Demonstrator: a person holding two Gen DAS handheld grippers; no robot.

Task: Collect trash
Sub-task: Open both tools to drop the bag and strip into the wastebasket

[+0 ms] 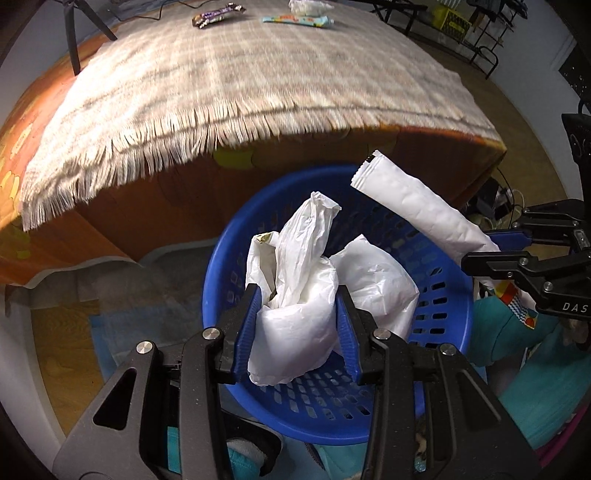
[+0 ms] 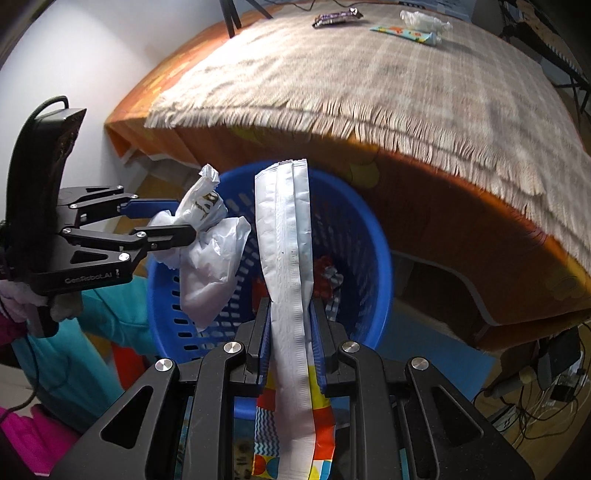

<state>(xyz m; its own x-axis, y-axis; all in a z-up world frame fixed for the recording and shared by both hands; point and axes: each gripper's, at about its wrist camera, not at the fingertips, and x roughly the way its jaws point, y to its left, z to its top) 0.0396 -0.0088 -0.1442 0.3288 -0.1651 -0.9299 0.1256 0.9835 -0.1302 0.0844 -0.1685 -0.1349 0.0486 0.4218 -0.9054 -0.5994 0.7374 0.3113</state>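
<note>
Left tool (image 1: 297, 314): closed on a crumpled white plastic bag (image 1: 295, 295), blue pads pressing both sides; held over the mouth of the round blue perforated plastic basket (image 1: 436, 314) on the floor.

Right tool (image 2: 291, 339): closed on a long flat white foil wrapper with a crimped centre seam and a colourful printed end (image 2: 286, 258); its free end stands up over the basket rim.

Risks:
- The bag is light and bulky. If released off-centre it may catch on the rim or drift outside; a fold could also cling to a pad.
- The wrapper is long and stiff. If dropped at this slant it may bridge the rim and tip out onto the floor.
- The two tools sit near each other over one opening. Releasing together may knock one item against the other.

Contents already in the basket: red and patterned wrappers at the bottom (image 2: 327, 273).

Surroundings:
- Desk, orange cloth under a beige fringed woven mat (image 1: 221, 92), just beyond the basket; its overhanging edge narrows the approach from that side.
- Still on the mat, far side: dark purple candy-bar wrapper (image 1: 218, 14), pale blue printed tube (image 1: 299, 20), crumpled clear plastic (image 1: 308, 5).
- Black tripod legs (image 1: 72, 33) at the desk corner.
- Teal garment (image 2: 107, 325) beside the basket; cables on the floor (image 2: 535, 398).
</note>
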